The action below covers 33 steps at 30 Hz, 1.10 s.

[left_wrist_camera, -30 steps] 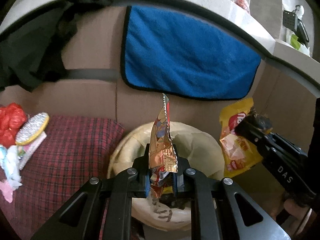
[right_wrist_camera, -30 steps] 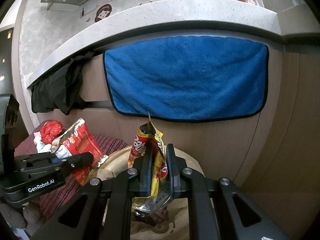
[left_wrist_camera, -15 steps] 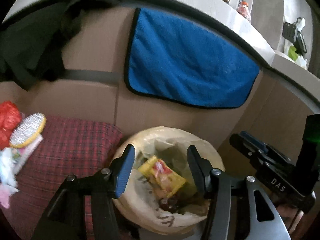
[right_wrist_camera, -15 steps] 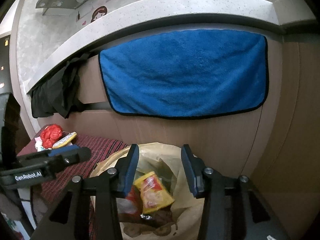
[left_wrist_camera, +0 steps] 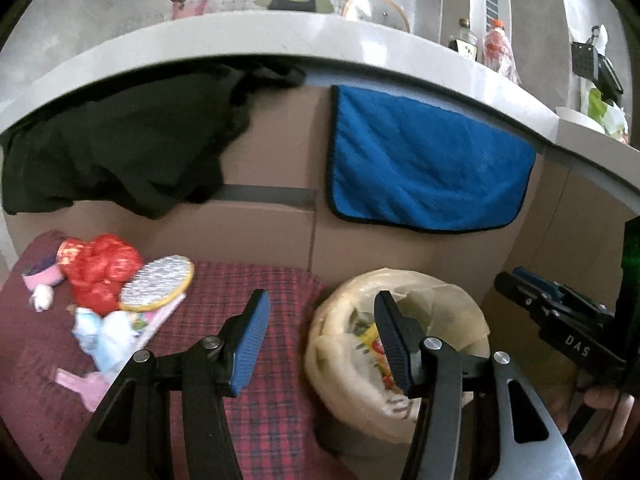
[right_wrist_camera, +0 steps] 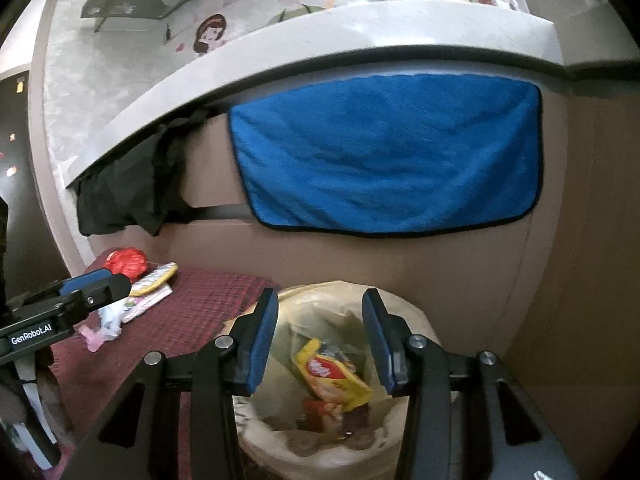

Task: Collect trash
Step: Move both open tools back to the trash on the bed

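Now both tools stand empty, each with its jaws spread wide and nothing between the pads. The right gripper (right_wrist_camera: pixel 320 344) hangs over the lined trash bin (right_wrist_camera: pixel 404 308), where a yellow snack wrapper (right_wrist_camera: pixel 332 376) lies among other scraps. What remains to collect sits to the left: a heap on the plaid cloth (left_wrist_camera: pixel 248 280), with a red crumpled bag (left_wrist_camera: pixel 104 268), a silvery oval packet (left_wrist_camera: pixel 158 283) and pale tissue scraps (left_wrist_camera: pixel 100 332). The left gripper (left_wrist_camera: pixel 320 340) straddles the gap between cloth and bin and is plainly the nearer of the two to that heap, which lies to its left and a little farther off. The oval packet's long axis runs slantwise, its right end lifted toward the cabinet front (left_wrist_camera: pixel 276 224). Open cloth separates tool and heap, so I judge the approach free; the cabinet behind limits overreach.
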Each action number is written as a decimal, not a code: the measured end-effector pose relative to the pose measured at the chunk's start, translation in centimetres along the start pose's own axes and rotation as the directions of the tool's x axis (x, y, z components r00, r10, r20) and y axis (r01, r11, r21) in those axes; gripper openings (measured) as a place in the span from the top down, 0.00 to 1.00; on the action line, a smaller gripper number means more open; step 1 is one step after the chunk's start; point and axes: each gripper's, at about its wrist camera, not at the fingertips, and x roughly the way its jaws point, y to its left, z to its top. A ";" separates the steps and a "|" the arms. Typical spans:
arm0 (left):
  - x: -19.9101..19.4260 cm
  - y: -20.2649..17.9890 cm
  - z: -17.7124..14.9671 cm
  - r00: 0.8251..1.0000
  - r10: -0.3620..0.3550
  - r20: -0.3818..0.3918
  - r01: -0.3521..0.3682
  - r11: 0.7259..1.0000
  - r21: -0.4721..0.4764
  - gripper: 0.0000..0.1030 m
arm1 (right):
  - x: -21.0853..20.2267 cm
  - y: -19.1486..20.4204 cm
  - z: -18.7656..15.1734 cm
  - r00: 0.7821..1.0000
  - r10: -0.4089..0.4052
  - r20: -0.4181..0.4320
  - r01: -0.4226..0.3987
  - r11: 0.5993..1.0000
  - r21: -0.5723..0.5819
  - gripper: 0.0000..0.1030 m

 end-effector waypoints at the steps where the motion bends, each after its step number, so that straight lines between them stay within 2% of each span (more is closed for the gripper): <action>1: -0.4 0.3 0.0 1.000 0.005 0.004 -0.005 1.000 -0.001 0.46 | -0.1 0.4 0.1 1.000 0.007 0.001 -0.007 1.000 -0.002 0.60; 13: -6.8 7.9 0.0 0.993 0.100 0.067 -0.095 0.993 -0.071 0.47 | 0.8 10.2 0.5 0.989 0.140 -0.051 -0.145 0.983 -0.114 0.60; 22: -10.5 18.6 -2.5 0.983 0.171 0.065 -0.156 0.968 -0.195 0.46 | 2.5 20.0 0.4 0.966 0.231 -0.117 -0.253 0.937 -0.240 0.60; 29: -12.0 28.9 -6.2 0.966 0.259 0.023 -0.238 0.916 -0.323 0.46 | 6.7 28.5 -2.6 0.908 0.325 -0.265 -0.404 0.847 -0.347 0.62; 33: -11.8 32.9 -7.1 0.958 0.288 0.010 -0.264 0.892 -0.367 0.46 | 9.6 32.0 -4.5 0.855 0.373 -0.360 -0.496 0.793 -0.354 0.63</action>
